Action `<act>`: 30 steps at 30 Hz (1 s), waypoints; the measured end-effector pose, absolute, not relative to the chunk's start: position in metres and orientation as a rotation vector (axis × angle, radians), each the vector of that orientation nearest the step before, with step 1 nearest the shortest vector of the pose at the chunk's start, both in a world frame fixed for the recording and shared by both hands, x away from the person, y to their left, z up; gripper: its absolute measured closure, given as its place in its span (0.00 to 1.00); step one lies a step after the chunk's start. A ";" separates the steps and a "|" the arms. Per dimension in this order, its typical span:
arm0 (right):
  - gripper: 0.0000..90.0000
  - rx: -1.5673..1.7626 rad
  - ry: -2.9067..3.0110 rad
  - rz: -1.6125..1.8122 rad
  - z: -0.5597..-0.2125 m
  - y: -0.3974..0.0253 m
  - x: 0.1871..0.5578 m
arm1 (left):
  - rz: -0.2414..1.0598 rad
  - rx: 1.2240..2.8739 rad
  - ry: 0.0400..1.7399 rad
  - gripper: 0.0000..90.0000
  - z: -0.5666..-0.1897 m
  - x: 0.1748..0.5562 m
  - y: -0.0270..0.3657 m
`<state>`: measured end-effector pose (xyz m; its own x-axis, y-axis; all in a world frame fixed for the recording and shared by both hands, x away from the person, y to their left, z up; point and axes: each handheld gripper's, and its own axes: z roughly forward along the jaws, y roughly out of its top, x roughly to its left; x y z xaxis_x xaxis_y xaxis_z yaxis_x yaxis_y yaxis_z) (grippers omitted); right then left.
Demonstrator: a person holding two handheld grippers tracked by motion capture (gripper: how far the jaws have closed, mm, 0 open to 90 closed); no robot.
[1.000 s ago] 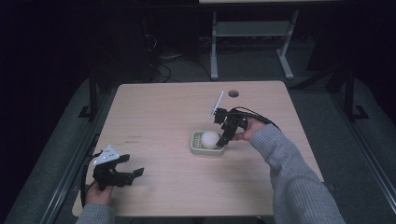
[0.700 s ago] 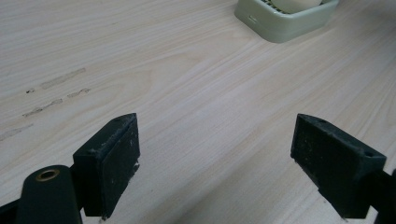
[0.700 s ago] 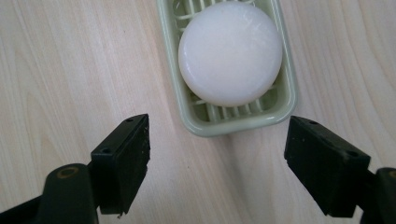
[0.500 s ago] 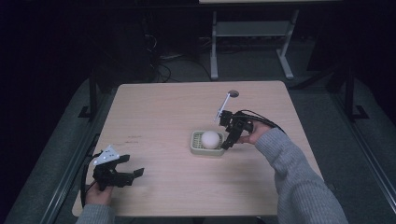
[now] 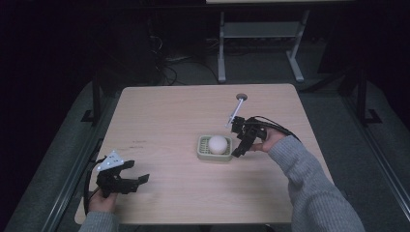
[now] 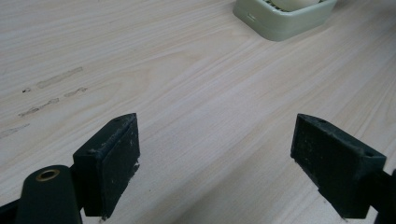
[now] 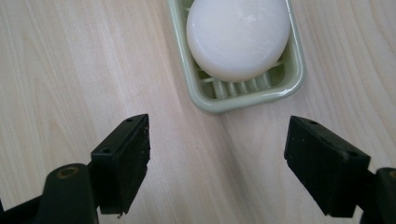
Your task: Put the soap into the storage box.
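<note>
Soap [image 7: 237, 37] is lying in the green dish [image 7: 205, 100], upper centre of frame; it is probably slick and dentable, so gripping its long sides seems best. The right gripper [image 7: 233, 158] and left gripper [image 6: 224, 158] are both standing wide and empty.

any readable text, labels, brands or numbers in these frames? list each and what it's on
None readable.
Soap: plain white, no stamp or brand visible.
Soap dish: plain green, no label.
Table: bare wood grain and a few scuffs, no print.
Hand-held grippers, left and right: black pads, no markings.
</note>
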<state>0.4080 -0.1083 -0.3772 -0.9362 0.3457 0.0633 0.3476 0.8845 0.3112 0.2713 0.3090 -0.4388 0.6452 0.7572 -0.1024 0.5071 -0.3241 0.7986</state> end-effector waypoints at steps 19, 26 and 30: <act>0.24 -0.569 -3.045 -0.504 -0.381 -0.120 0.396 | 0.363 2.004 0.987 0.17 -0.439 0.271 0.308; 0.24 -0.587 -3.039 -0.505 -0.383 -0.126 0.391 | 0.363 2.010 0.984 0.17 -0.439 0.271 0.308; 0.24 -0.595 -3.037 -0.510 -0.385 -0.130 0.388 | 0.366 2.008 0.986 0.17 -0.439 0.271 0.308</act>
